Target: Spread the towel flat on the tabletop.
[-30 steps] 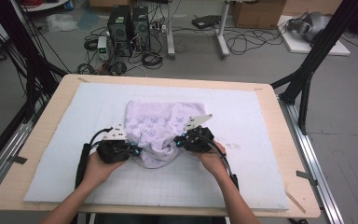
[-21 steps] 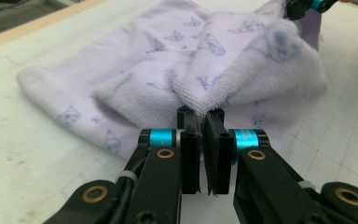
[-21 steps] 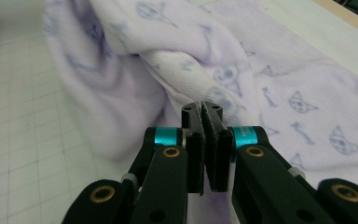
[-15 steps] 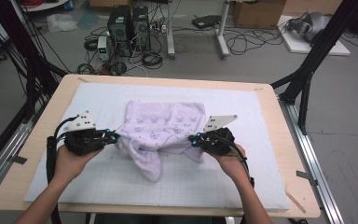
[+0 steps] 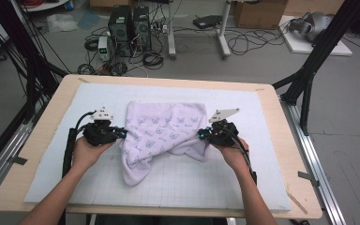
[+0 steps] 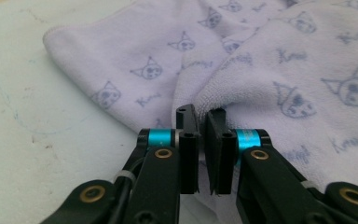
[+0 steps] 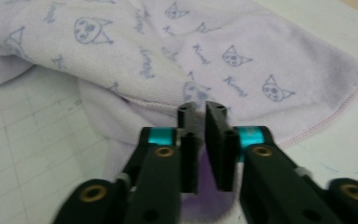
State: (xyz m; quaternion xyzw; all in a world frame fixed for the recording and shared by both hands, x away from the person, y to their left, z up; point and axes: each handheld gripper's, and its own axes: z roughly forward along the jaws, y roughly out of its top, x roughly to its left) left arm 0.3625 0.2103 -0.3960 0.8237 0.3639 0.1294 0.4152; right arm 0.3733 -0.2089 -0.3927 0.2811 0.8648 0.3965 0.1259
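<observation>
Now both forearms reach level over the tabletop [image 5: 262, 187], hands flanking the towel [image 5: 164, 131]. Left tool [image 5: 122, 134] and right tool [image 5: 201, 135] have just been opening; a narrow gap shows at each, towel edge just beyond.

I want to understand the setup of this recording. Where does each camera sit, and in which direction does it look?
High view: fixed above the person's side of the table, looking forward and down at the lilac towel; both forearms, left gripper, right gripper.
Left gripper view: rides on the left gripper, looking along its black fingers at a towel fold.
Right gripper view: rides on the right gripper, facing the towel's stitched edge.
Shared: all views show the cat-print towel on the gridded mat.
</observation>
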